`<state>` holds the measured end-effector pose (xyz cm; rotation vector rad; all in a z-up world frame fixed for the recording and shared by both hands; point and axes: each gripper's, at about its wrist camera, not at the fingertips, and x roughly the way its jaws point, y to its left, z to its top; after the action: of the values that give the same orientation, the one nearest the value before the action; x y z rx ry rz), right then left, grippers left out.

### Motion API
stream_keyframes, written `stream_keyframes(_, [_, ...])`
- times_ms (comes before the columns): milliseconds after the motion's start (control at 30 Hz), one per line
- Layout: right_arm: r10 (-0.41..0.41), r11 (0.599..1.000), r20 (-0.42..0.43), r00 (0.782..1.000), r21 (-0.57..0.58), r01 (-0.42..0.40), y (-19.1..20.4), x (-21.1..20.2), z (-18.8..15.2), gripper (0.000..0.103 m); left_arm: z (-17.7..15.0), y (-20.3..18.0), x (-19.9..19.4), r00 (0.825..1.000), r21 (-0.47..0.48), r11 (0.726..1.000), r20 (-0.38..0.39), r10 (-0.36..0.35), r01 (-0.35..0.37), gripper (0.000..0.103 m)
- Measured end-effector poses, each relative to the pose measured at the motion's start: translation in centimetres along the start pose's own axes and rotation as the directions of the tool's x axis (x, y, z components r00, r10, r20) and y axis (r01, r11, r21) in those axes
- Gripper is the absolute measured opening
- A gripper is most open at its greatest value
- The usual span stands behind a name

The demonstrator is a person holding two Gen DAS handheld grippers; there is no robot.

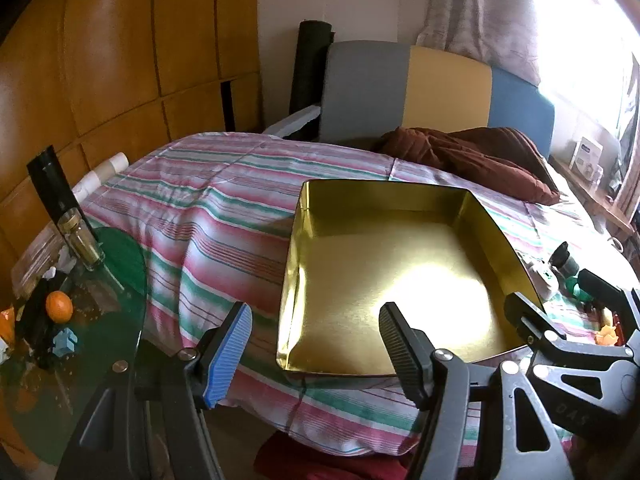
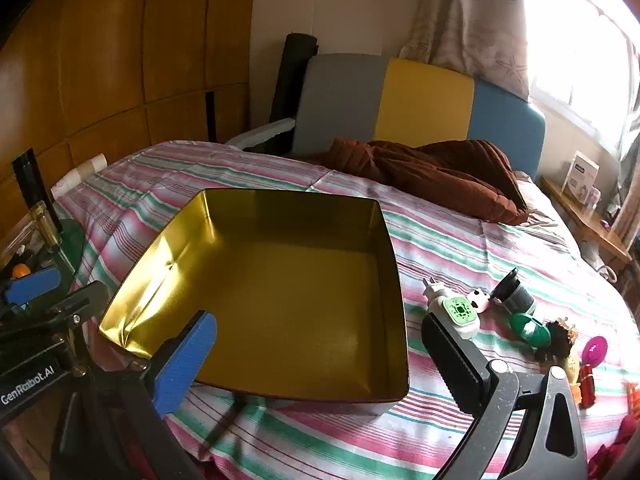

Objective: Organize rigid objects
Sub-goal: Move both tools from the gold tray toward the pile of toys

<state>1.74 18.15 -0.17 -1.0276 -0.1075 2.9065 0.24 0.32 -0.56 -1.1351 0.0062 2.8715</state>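
An empty gold metal tin [image 1: 294, 248] [image 2: 386, 248] lies open on the striped bedspread. To its right is a cluster of small items: a white plug-in device with a green face [image 2: 460, 312] [image 1: 544, 278], a black cylinder [image 2: 514, 294] [image 1: 565, 261], a green oval piece [image 2: 530, 330], a brown spiky toy [image 2: 558, 340] and a pink round piece [image 2: 595, 350]. My left gripper [image 1: 316, 350] [image 2: 56, 292] hovers open at the tin's near left corner. Over the tin's near edge my right gripper [image 2: 320, 356] [image 1: 568, 300] is open, its black finger close to the white device. Neither holds anything.
A glass side table [image 1: 120, 264] at the bed's left carries an orange [image 1: 59, 306], a glass jar [image 1: 82, 240] and clutter. A brown quilt [image 2: 440, 172] lies near the headboard [image 2: 428, 100]. Wooden wardrobe doors stand on the left, and a wooden shelf [image 2: 588, 220] runs under the window.
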Motion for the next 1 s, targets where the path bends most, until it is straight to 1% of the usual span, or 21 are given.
stream_keyframes(200, [-0.01,1.0,0.0,1.0,0.004,0.01,-0.5,0.2,0.1,0.103,0.1,-0.4,0.0,1.0,0.015,1.0,0.008,0.007,-0.007,0.067])
stream_keyframes(667, [-0.01,1.0,0.007,1.0,0.006,0.01,-2.1,0.3,0.4,0.103,0.2,-1.9,0.4,1.0,0.06,0.998,-0.006,0.0,0.0,0.067])
stream_keyframes(1000, [-0.021,1.0,0.016,1.0,0.02,0.021,-3.9,0.2,0.8,0.103,0.2,-3.2,0.4,1.0,0.104,0.994,-0.011,-0.009,0.01,0.067])
